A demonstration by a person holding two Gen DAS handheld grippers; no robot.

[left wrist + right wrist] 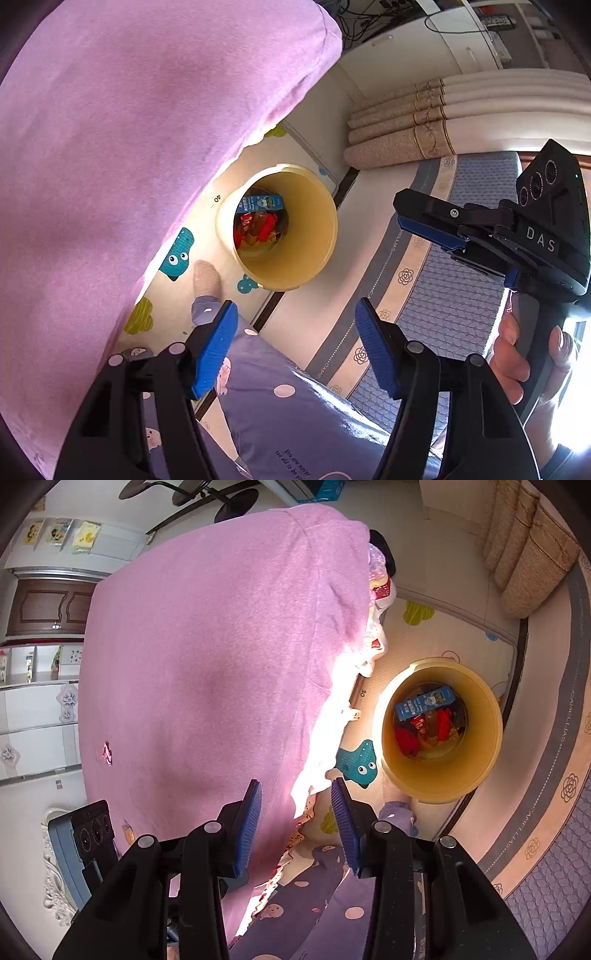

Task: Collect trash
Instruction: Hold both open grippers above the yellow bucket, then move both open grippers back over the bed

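A yellow bin (314,229) stands on the floor mat beside the pink-covered table (129,166). Inside it lie a blue carton (260,204) and red wrappers (258,229). My left gripper (297,302) hangs open above the floor near the bin, nothing between its blue pads. My right gripper (297,782) is also open and empty, over the table's edge, with the bin (480,716) to its right and the carton (424,701) showing inside. A small shiny pink scrap (107,753) lies on the pink cloth (221,646). In the left wrist view the right gripper (413,218) shows side on, held by a hand (517,362).
A person's socked foot (207,277) and dotted purple trouser leg (280,398) are next to the bin. A patterned play mat (436,635) covers the floor, a grey-blue rug (461,306) lies to the right, and tied beige curtains (406,144) hang behind. White cabinets (37,709) stand beyond the table.
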